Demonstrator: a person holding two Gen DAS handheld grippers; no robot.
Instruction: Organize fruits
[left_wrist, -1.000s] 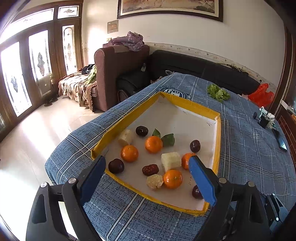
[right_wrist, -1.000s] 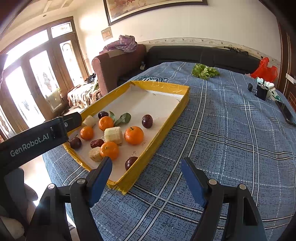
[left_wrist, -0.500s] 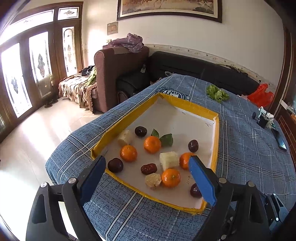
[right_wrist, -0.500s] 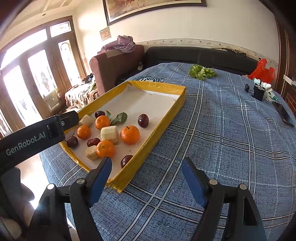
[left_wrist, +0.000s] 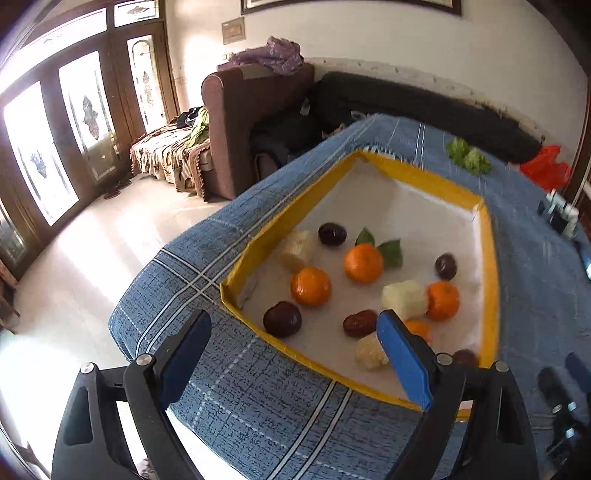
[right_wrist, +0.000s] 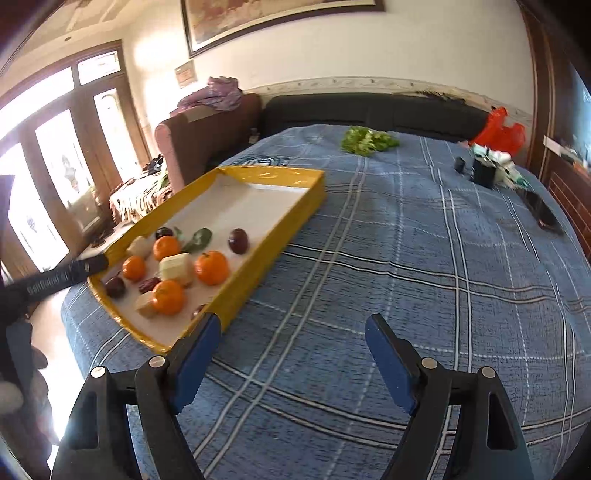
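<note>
A yellow-rimmed white tray (left_wrist: 489, 258) (right_wrist: 273, 243) lies on a blue plaid cloth. It holds several oranges (left_wrist: 310, 286) (right_wrist: 211, 267), dark plums (left_wrist: 282, 319) (right_wrist: 238, 240), pale cut fruit chunks (left_wrist: 404, 299) (right_wrist: 176, 268), a red date (left_wrist: 360, 324) and green leaves (left_wrist: 391, 251). My left gripper (left_wrist: 295, 354) is open and empty, above the tray's near left corner. My right gripper (right_wrist: 293, 360) is open and empty over the cloth, just right of the tray's near corner. The left gripper's arm (right_wrist: 55, 278) shows at the tray's left edge.
Green lettuce (right_wrist: 367, 140) lies at the table's far end. A red bag (right_wrist: 500, 131), small dark items (right_wrist: 484, 171) and a phone (right_wrist: 543, 214) sit at the far right. A brown armchair (left_wrist: 243, 122) and dark sofa (right_wrist: 369, 110) stand behind. The table edge drops to floor at left.
The left gripper has swung left and closer, so the tray now sits to the right in its view. The right gripper has drawn back a little. Both stay open.
</note>
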